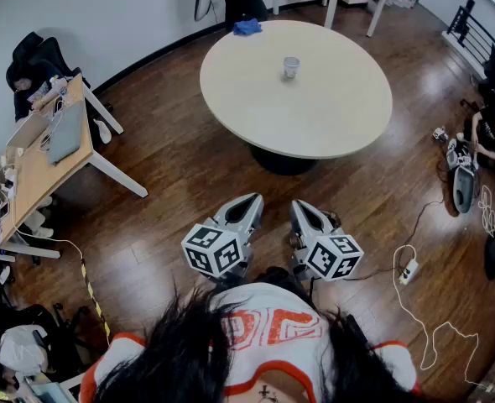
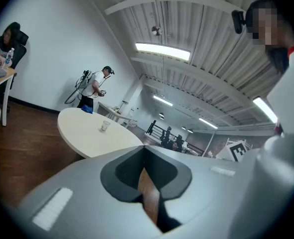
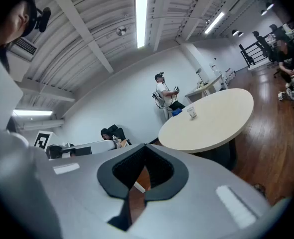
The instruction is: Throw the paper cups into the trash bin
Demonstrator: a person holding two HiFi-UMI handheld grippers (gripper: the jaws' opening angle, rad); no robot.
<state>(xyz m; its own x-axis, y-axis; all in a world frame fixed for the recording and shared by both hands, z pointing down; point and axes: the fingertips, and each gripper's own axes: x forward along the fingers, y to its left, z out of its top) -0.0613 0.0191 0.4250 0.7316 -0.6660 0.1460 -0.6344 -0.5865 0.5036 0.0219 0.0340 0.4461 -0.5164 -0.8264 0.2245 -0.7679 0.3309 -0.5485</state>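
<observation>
Near: wood floor lies open between the person and the round table.
Tabletop: broad open surface all round the paper cup; blue cloth at far edge.
Left: desk, legs splayed outward.
Right: power strip lying on the floor.

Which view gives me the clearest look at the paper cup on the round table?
The head view: the paper cup stands upright near the middle of the round table. Both gripper views show it only small and distant.
</observation>
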